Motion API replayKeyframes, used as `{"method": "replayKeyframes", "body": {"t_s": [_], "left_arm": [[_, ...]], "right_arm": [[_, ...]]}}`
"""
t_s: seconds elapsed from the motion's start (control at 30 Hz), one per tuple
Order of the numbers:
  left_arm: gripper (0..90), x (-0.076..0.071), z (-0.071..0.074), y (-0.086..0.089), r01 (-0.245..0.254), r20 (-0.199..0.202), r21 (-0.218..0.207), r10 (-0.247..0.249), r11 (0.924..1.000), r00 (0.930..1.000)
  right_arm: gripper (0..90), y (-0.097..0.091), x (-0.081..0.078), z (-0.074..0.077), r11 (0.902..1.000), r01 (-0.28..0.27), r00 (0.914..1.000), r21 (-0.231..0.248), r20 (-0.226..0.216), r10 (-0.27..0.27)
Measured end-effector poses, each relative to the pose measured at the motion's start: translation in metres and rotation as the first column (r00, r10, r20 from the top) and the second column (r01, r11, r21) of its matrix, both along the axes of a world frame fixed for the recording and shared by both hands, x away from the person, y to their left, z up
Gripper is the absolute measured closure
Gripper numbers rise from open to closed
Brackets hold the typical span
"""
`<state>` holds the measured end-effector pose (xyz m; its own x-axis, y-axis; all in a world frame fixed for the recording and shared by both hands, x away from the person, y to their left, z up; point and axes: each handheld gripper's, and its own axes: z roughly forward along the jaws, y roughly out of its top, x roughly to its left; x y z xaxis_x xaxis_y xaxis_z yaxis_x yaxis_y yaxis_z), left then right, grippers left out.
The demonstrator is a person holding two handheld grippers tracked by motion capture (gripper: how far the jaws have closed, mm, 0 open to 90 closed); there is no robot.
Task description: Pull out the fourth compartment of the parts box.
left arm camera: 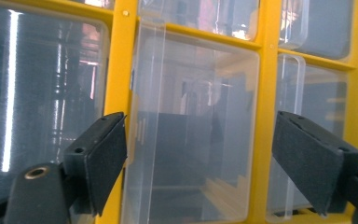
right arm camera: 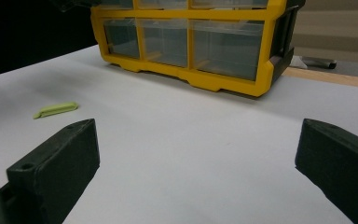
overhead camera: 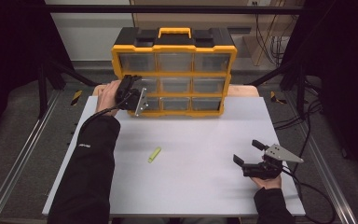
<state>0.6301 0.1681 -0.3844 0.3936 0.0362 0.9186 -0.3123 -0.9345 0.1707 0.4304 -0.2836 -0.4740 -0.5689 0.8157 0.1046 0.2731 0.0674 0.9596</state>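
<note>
A yellow and black organizer (overhead camera: 175,73) with clear drawers stands at the back of the white tabletop (overhead camera: 200,126). My left gripper (overhead camera: 136,87) is up against its left column of drawers. In the left gripper view that gripper (left arm camera: 200,149) is open, its black pads (left arm camera: 105,161) on either side of one clear drawer front (left arm camera: 196,107) and not touching it. My right gripper (overhead camera: 248,151) rests low over the table at the front right, open with nothing between its fingers (right arm camera: 198,158). A small yellow-green piece (overhead camera: 154,154) lies flat on the table, left of centre (right arm camera: 56,109).
The organizer's yellow frame (right arm camera: 223,84) sits near the table's far edge, with a black carry handle (overhead camera: 174,31) on top. Cables (overhead camera: 307,186) trail off the right side. Dark metal rails (overhead camera: 23,154) run along both sides of the table.
</note>
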Motion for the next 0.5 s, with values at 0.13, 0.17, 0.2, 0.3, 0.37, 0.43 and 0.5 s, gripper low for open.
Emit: {"method": "replayKeyframes", "body": {"t_s": [0.13, 0.17, 0.2, 0.3, 0.37, 0.43, 0.5], "left_arm": [[22.8, 0.0017, -0.0015, -0.0003, -0.001, 0.009, -0.004, 0.001, 1.0, 1.0], [23.6, 0.002, -0.0012, -0.0003, 0.0, 0.02, 0.003, 0.0, 1.0, 0.9998], [24.6, 0.0021, -0.0014, 0.0, 0.001, 0.024, 0.005, -0.002, 1.0, 0.9997], [27.4, 0.0027, -0.0012, 0.001, -0.004, 0.036, 0.013, 0.004, 0.9999, 0.9993], [30.3, 0.0029, -0.0009, 0.0012, -0.006, 0.045, 0.016, 0.005, 0.9998, 0.999], [33.1, 0.0028, -0.0009, 0.0015, -0.004, 0.061, 0.017, 0.003, 0.9998, 0.9981], [37.4, 0.0026, -0.0007, 0.002, -0.004, 0.075, 0.018, 0.003, 0.9998, 0.9972]], "right_arm": [[0.2, 0.0, -0.0001, -0.0002, 1.0, 0.001, 1.0, 0.0, -0.001, -0.001], [0.2, -0.0001, 0.0, -0.0001, 1.0, 0.002, 1.0, 0.0, 0.0, -0.002], [0.3, -0.0003, 0.0, 0.0, 1.0, 0.003, 1.0, 0.001, -0.001, -0.003], [0.3, -0.0005, 0.0, -0.0002, 1.0, 0.003, 1.0, 0.001, -0.001, -0.003], [0.3, -0.0004, 0.0001, -0.0002, 1.0, 0.003, 1.0, 0.002, 0.0, -0.003], [0.2, -0.0006, 0.0001, 0.0, 1.0, 0.002, 1.0, 0.004, 0.001, -0.002], [0.3, -0.0006, 0.0002, 0.0, 1.0, 0.003, 1.0, 0.003, 0.001, -0.003]]}}
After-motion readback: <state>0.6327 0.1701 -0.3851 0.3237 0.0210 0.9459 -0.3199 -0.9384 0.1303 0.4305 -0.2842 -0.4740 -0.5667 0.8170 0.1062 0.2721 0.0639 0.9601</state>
